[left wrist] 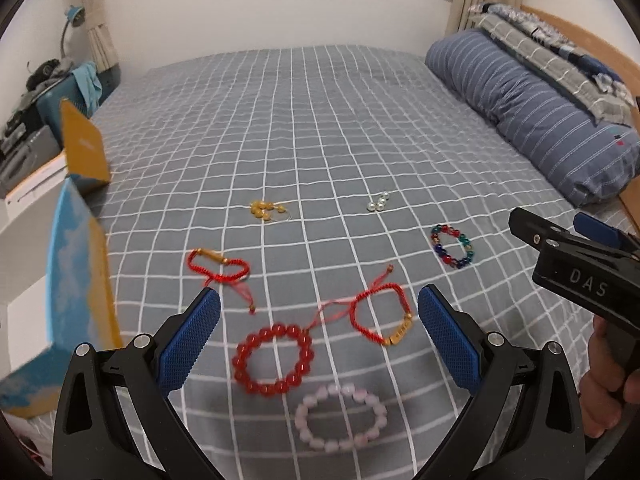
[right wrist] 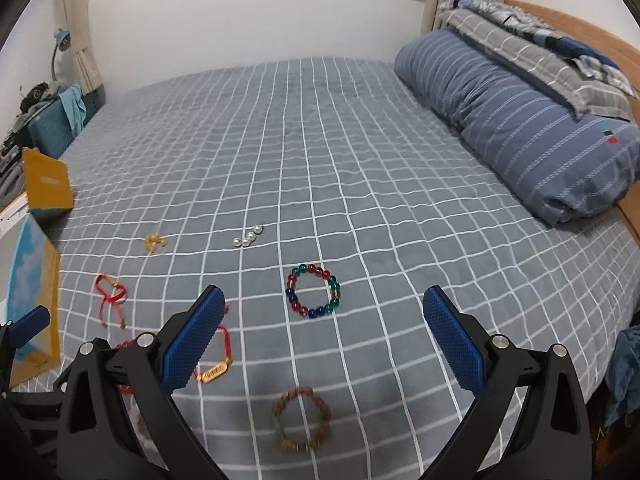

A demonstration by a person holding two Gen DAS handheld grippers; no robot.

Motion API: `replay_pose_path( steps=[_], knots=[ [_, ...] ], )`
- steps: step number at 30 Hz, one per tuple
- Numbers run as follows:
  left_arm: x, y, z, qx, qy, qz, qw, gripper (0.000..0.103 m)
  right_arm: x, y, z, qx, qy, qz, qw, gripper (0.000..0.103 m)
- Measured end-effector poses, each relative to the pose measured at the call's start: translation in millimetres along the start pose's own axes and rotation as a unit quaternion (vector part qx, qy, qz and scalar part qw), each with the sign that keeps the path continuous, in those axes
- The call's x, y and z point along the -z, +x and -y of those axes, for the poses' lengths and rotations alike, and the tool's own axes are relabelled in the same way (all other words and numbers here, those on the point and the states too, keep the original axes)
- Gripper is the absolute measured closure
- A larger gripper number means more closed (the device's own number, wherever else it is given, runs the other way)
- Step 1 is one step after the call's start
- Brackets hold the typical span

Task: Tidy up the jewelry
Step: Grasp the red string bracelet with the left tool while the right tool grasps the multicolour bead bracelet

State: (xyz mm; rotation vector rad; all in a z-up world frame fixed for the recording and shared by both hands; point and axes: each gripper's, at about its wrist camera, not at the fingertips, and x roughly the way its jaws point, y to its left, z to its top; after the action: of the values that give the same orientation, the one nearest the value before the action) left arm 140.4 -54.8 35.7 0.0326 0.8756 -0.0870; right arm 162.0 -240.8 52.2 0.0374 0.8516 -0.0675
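Jewelry lies scattered on the grey checked bed (left wrist: 320,120). In the left wrist view my left gripper (left wrist: 318,336) is open and empty, hovering over a red bead bracelet (left wrist: 274,360), a pink bead bracelet (left wrist: 340,420) and a red cord bracelet with a gold plate (left wrist: 380,316). Another red cord bracelet (left wrist: 218,268), yellow beads (left wrist: 266,210), pearls (left wrist: 378,202) and a multicolour bead bracelet (left wrist: 452,246) lie farther off. My right gripper (right wrist: 324,336) is open and empty above a brown wooden bead bracelet (right wrist: 302,418), just short of the multicolour bracelet (right wrist: 314,290).
An open blue and yellow box (left wrist: 76,280) stands at the bed's left edge, its lid (left wrist: 84,148) upright. A rolled blue striped duvet (left wrist: 532,112) lies along the right by the wooden headboard. A bedside clutter and lamp (left wrist: 72,20) sit at far left.
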Motion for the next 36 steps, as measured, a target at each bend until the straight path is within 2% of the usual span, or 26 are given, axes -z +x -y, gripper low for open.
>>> replay_pose_path(
  steps=[6,10,12,16,21,28,33,35,36],
  knots=[
    [-10.2,48.1,12.5,0.002,0.018,-0.039,0.9991,0.006,-13.9,48.0,2.8,-0.009,0.007,-0.04,0.999,0.008],
    [-6.4,72.9,24.2,0.002,0.032,-0.058,0.9978,0.006,-8.2,73.7,6.2,-0.009,0.011,-0.058,0.998,0.008],
    [-1.1,85.7,28.7,0.002,0.04,-0.066,0.997,0.006,-5.0,87.5,8.4,-0.005,0.013,-0.073,0.997,0.012],
    [6.1,106.0,36.8,0.014,0.047,-0.09,0.9948,0.007,-2.2,100.9,8.8,-0.004,0.011,-0.084,0.996,0.013],
    [9.8,115.9,49.5,0.022,0.065,-0.094,0.9932,0.007,-0.2,114.4,8.9,-0.007,0.007,-0.1,0.995,0.022],
    [12.9,126.8,46.3,0.031,0.059,-0.117,0.9908,0.021,0.1,125.8,12.0,-0.013,0.007,-0.124,0.992,0.043],
    [14.4,123.4,42.9,0.039,0.052,-0.122,0.9905,0.042,3.8,130.1,17.3,-0.019,0.014,-0.138,0.99,0.061],
    [14.2,123.0,45.6,0.037,0.055,-0.122,0.9903,0.052,4.3,130.9,18.4,-0.022,0.016,-0.141,0.99,0.066],
    [14.1,122.5,45.5,0.038,0.056,-0.122,0.9902,0.054,4.2,131.6,18.9,-0.023,0.017,-0.143,0.989,0.068]
  ],
)
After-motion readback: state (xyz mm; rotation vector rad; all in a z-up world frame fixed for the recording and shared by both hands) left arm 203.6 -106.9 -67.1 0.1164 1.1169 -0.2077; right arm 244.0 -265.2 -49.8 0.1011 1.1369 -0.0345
